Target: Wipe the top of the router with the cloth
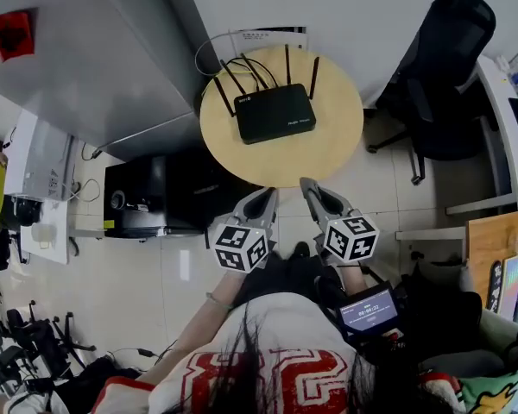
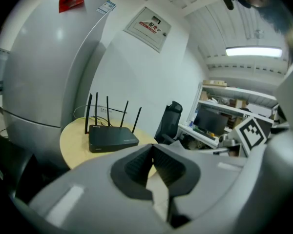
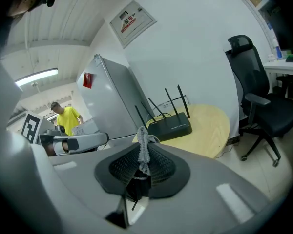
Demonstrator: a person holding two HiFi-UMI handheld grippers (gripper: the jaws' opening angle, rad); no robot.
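The black router [image 1: 274, 113] with several upright antennas lies on the round wooden table [image 1: 328, 149]; it also shows in the left gripper view as the router [image 2: 112, 138] and in the right gripper view as the router [image 3: 171, 126]. Both grippers hover short of the table's near edge, pointing at it. My left gripper [image 1: 270, 194] is shut with nothing between its jaws [image 2: 153, 147]. My right gripper [image 1: 307, 185] is shut on a thin bunched strip of grey cloth [image 3: 144, 147] that pokes up above the jaws [image 3: 143, 143]. In the head view the cloth is not visible.
A tall grey cabinet [image 1: 86, 59] stands left of the table, with a black box [image 1: 155, 197] beside it. A black office chair [image 1: 445, 76] and a desk [image 1: 505, 128] are on the right. A person in a yellow shirt [image 3: 66, 116] stands far off.
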